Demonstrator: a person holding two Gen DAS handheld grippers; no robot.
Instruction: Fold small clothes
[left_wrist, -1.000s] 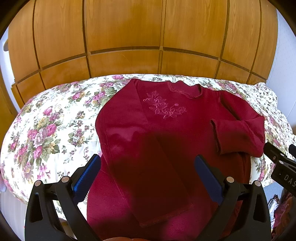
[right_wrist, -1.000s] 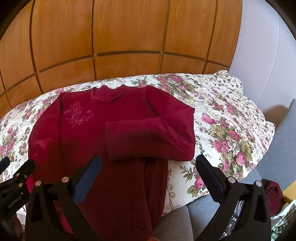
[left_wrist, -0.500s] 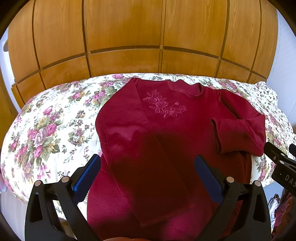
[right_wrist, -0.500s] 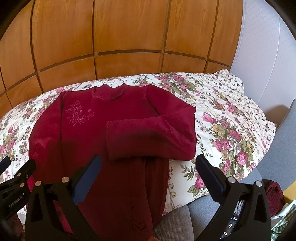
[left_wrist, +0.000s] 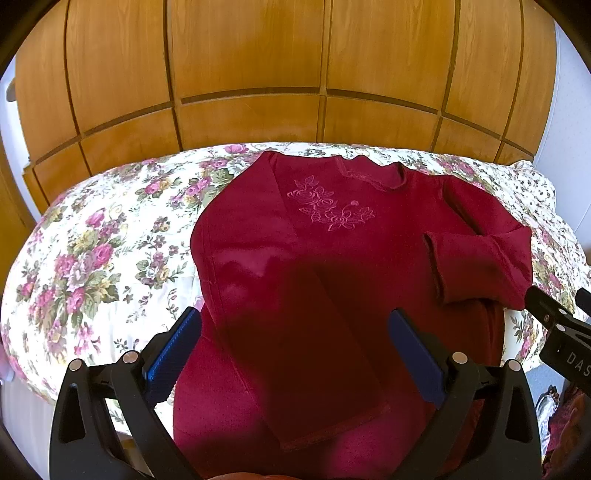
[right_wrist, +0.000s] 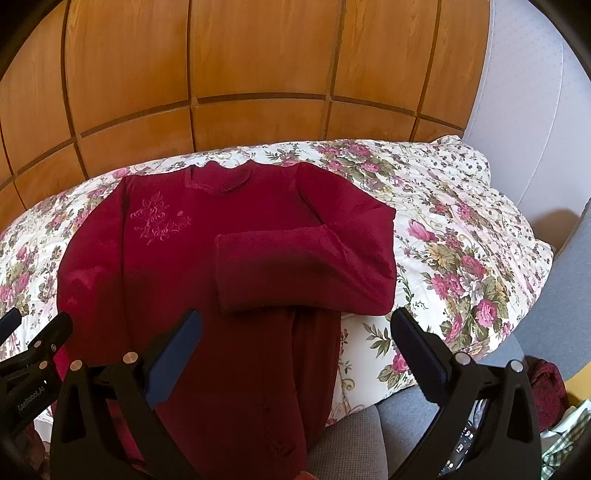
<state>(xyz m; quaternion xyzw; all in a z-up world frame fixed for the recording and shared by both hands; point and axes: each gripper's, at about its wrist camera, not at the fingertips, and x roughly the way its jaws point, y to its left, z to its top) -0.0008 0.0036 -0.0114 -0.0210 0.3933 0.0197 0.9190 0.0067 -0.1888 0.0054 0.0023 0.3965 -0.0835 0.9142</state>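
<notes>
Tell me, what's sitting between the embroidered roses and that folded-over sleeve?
Nothing but plain red cloth of the top itself; between the embroidered roses and the folded sleeve the stretch is bare, clearest in the right wrist view.

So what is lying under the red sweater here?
The red sweater lies on a floral quilt, with its right sleeve folded across the chest. The hem hangs over the quilt's near edge. What is beneath the quilt stays covered.
</notes>
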